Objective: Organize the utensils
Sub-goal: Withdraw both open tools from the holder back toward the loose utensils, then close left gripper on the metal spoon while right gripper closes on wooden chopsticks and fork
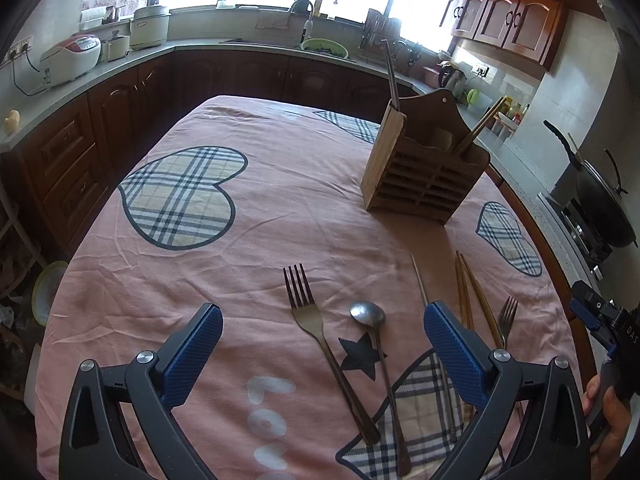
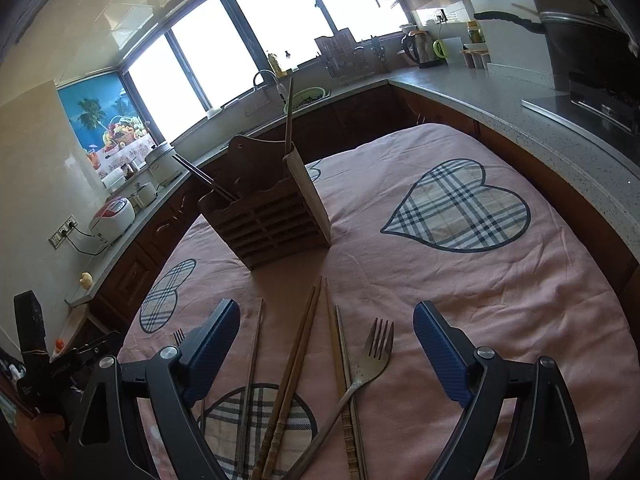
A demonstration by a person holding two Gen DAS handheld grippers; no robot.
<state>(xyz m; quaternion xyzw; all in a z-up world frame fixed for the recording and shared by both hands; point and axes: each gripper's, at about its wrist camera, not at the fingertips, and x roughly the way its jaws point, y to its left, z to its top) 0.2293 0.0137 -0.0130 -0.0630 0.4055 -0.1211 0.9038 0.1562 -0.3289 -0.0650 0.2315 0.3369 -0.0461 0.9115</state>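
Left gripper (image 1: 323,322) frame: black moulded arms with triangular cut-outs
Left gripper pads (image 1: 191,356): blue, finely ribbed, long slabs with rounded tips
Left gripper screws (image 1: 145,357): round silver heads, two on each arm near the pad's base
Right gripper (image 2: 326,330) frame: same black arms, same triangular cut-outs
Right gripper pads (image 2: 439,354): blue, ribbed in fine cross lines
Right gripper screws (image 2: 484,353): silver, paired on each arm behind the pad
Right gripper, seen in the left wrist view: black body with a blue part and white letters "DAS"
Hand (image 1: 604,412) on that body: bare fingers wrapped round a dark grip, no sleeve visible
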